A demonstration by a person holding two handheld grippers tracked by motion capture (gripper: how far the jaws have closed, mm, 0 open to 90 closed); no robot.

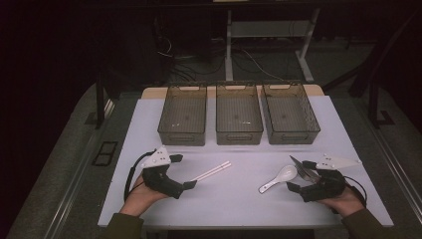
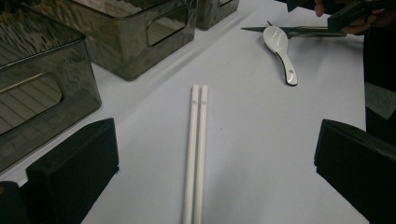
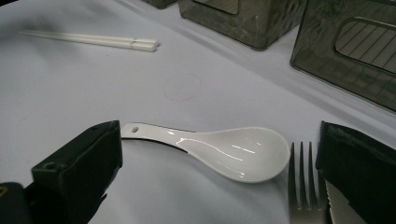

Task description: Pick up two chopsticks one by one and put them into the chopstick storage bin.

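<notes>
chopsticks line up with the left jaws, spoon lies across the right jaws

the left gripper point(image 1: 183, 172) sits at the near left of the white table point(image 1: 239, 199), jaws spread wide and holding nothing. the pair of white chopsticks point(image 1: 212, 171) lies just past it, running from the jaw tips out toward 2 o'clock in the high view. in the left gripper view the chopsticks point(image 2: 196, 154) run straight up the middle of the gap, from 6 o'clock to 12 o'clock, so their long axis lies along the reach and not across the jaws. my judgement is that closing as they stand would squeeze the two sticks together side by side, which suits a pick-up.

the right gripper point(image 1: 298, 175) rests at the near right, jaws also wide apart and empty. the white spoon point(image 1: 277, 179) lies just at its 9 o'clock in the high view. in the right gripper view the spoon point(image 3: 219, 151) spans the gap crosswise, handle end touching or nearly touching the left jaw at 9 o'clock, bowl toward 3 o'clock. a metal fork point(image 3: 304, 186) lies beside the bowl against the right jaw, with a knife blade point(image 3: 343, 205) partly hidden under that jaw.

three grey bins point(image 1: 238, 113) stand in a row at 12 o'clock, well apart from both grippers. each hand is plainly nearer its own utensils.
</notes>
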